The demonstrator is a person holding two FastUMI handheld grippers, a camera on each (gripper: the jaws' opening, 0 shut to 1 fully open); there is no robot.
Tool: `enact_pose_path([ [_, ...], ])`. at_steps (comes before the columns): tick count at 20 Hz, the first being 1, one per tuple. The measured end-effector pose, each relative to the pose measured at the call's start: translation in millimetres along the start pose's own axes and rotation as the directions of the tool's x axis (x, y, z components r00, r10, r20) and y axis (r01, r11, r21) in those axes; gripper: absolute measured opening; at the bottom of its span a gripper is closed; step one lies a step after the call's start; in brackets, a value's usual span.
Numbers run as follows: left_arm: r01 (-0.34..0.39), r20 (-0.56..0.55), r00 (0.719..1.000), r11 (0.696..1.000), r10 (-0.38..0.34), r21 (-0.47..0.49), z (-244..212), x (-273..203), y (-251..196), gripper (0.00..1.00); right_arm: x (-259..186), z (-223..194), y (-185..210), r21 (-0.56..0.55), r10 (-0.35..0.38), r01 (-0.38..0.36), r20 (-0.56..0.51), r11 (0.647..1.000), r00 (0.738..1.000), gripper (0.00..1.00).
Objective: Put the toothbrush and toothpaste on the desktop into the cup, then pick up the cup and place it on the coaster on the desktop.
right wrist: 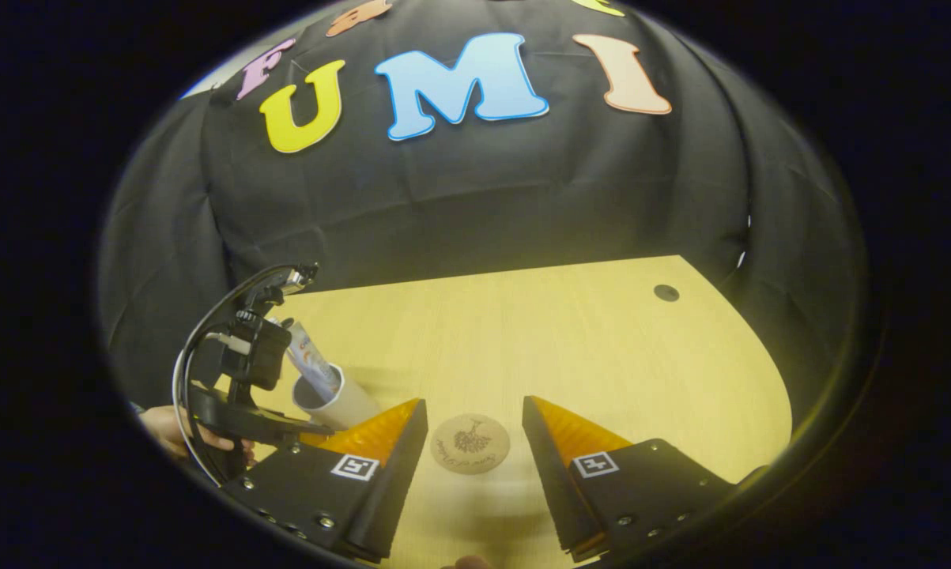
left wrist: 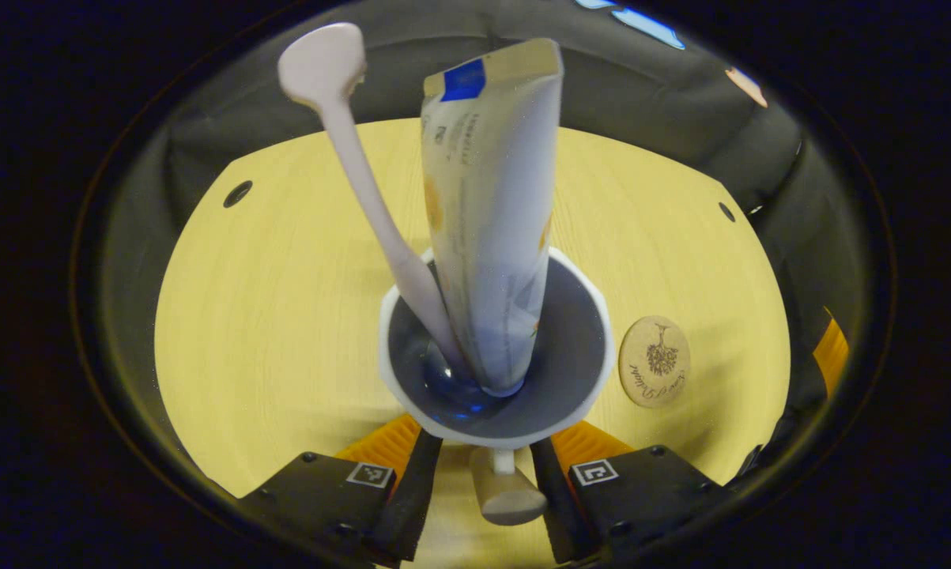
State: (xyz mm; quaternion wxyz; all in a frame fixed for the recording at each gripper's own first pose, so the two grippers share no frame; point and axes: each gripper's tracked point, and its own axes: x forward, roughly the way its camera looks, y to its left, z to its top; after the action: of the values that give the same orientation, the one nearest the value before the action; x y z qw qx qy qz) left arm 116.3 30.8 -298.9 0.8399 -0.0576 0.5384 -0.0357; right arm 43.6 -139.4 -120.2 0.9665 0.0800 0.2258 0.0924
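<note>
Pale yellow wood grain covers the table [left wrist: 285, 316], with a dark round hole near its far left corner in the left gripper view. Right of that, a white toothbrush [left wrist: 356, 174] leans leftward out of a white cup [left wrist: 495, 348], its rounded end up high. Just beside it on the right, the toothpaste [left wrist: 495, 205] tube stands cap-down in the same cup, its flat crimped end topmost. The cup sits directly ahead of the left tongs [left wrist: 487, 474], its rim just above their tips, and its handle [left wrist: 507, 494] pokes back between the two fingers. The fingers stand close on either side of the handle, but whether they press on it cannot be told. Farther right, the round wooden coaster [left wrist: 654, 361] lies flat on the table, just beside the cup and not under it.

In the right gripper view, a hand [right wrist: 179, 433] at the far left holds the other device, with the cup [right wrist: 337, 405] and the tube [right wrist: 311, 357] sticking out of it just beyond. The cup is just left of the right tongs [right wrist: 475, 435] and past their left finger. These tongs are spread wide apart, gripping nothing. The coaster [right wrist: 470, 444] lies on the table [right wrist: 601, 356] between their two fingers, touching neither.
</note>
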Motion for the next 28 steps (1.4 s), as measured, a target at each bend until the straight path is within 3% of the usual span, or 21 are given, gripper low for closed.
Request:
enact_pose_path([
  [2,-0.005,-0.003,1.000,1.000,0.005,0.000,-1.2,0.1,1.4,0.67,-1.6,-2.9,-1.8,0.000,-0.001,0.001,-0.005,1.000,1.000,0.74],
  [6,-0.051,-0.042,0.998,0.999,0.051,0.005,-9.0,5.0,7.7,0.43,-3.9,-5.0,-1.4,0.004,0.001,-0.001,-0.011,1.000,1.000,0.74],
  [8,-0.072,-0.025,0.997,0.996,0.073,0.043,-7.7,5.7,10.3,0.44,-3.7,-5.4,-1.9,0.002,-0.001,0.001,-0.013,1.000,1.000,0.74],
  [9,-0.073,-0.019,0.997,0.996,0.074,0.057,-7.9,4.7,8.9,0.34,-4.2,-7.0,-2.6,0.002,-0.002,0.002,-0.014,1.000,1.000,0.74],
  [10,-0.075,-0.009,0.997,0.995,0.075,0.069,-7.3,4.8,8.5,0.38,-4.8,-7.5,-3.4,0.003,-0.002,0.002,-0.014,1.000,1.000,0.74],
  [11,-0.076,0.001,0.997,0.995,0.076,0.066,-5.8,7.0,8.0,0.33,-5.5,-7.9,-3.4,0.005,-0.003,0.003,-0.016,1.000,1.000,0.74],
  [12,-0.077,0.008,0.997,0.994,0.076,0.072,-6.1,6.1,7.5,0.37,-5.4,-8.1,-3.8,0.007,-0.004,0.004,-0.017,1.000,1.000,0.74],
  [21,-0.067,0.040,0.997,0.995,0.064,0.072,-7.8,-4.6,3.4,0.37,-10.5,-8.1,-1.2,0.015,-0.003,0.004,-0.014,1.000,1.000,0.74],
  [28,-0.018,0.061,0.998,0.991,0.010,0.135,-2.6,-19.7,-37.7,0.36,-18.8,-5.2,-3.9,0.002,-0.015,0.015,0.005,1.000,1.000,0.74],
])
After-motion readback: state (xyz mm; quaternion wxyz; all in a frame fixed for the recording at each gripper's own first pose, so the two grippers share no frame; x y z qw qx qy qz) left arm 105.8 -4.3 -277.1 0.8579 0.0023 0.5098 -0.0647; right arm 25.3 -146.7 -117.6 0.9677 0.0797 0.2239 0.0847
